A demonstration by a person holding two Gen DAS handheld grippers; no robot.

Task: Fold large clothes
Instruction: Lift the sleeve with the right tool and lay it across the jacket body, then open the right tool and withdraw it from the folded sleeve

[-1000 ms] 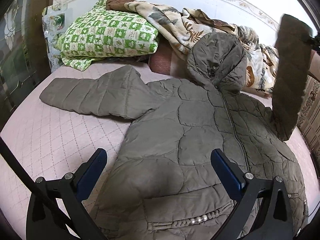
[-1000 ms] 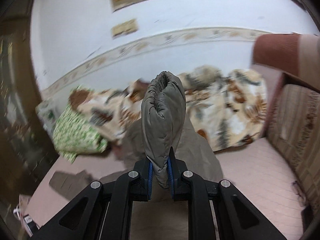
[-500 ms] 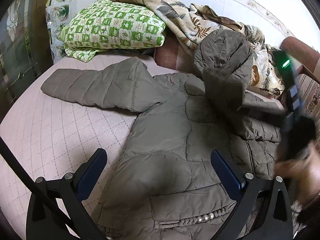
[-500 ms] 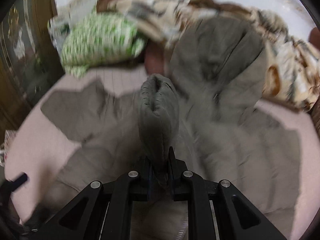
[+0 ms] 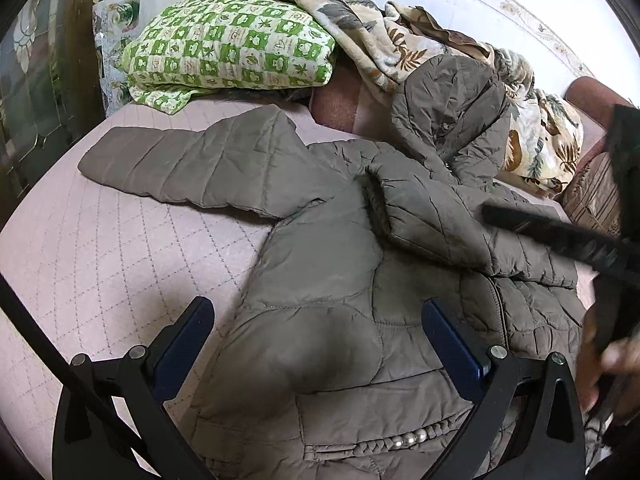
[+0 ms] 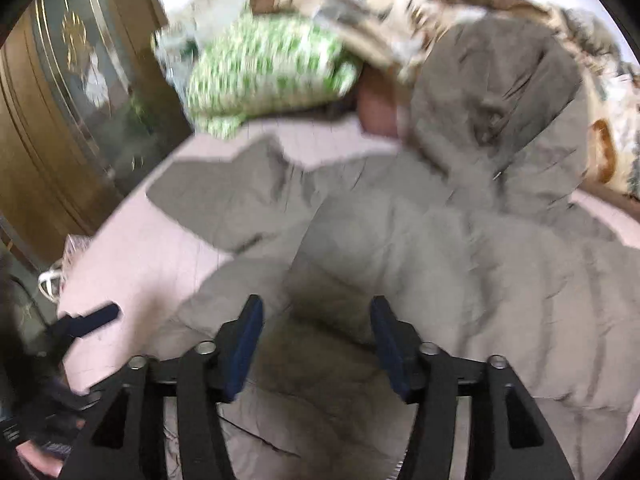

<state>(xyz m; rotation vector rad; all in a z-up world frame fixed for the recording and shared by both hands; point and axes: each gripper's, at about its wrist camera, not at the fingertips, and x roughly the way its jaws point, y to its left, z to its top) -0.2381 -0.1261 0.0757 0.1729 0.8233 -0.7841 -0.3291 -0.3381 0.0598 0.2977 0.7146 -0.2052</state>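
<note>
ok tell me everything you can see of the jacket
The jacket is an olive-grey quilted puffer, front up on the pink quilted bed. Its zip is closed. One sleeve lies stretched out flat toward the green checked pillow; the other sleeve is folded across the chest. The hood rests against the floral blanket. A braided trim with pearl beads runs near the hem. Neither gripper holds it; both are open.

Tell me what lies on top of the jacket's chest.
One sleeve lies folded across the jacket chest, below the hood. It covers the upper zipper; what is beneath it is hidden.
</note>
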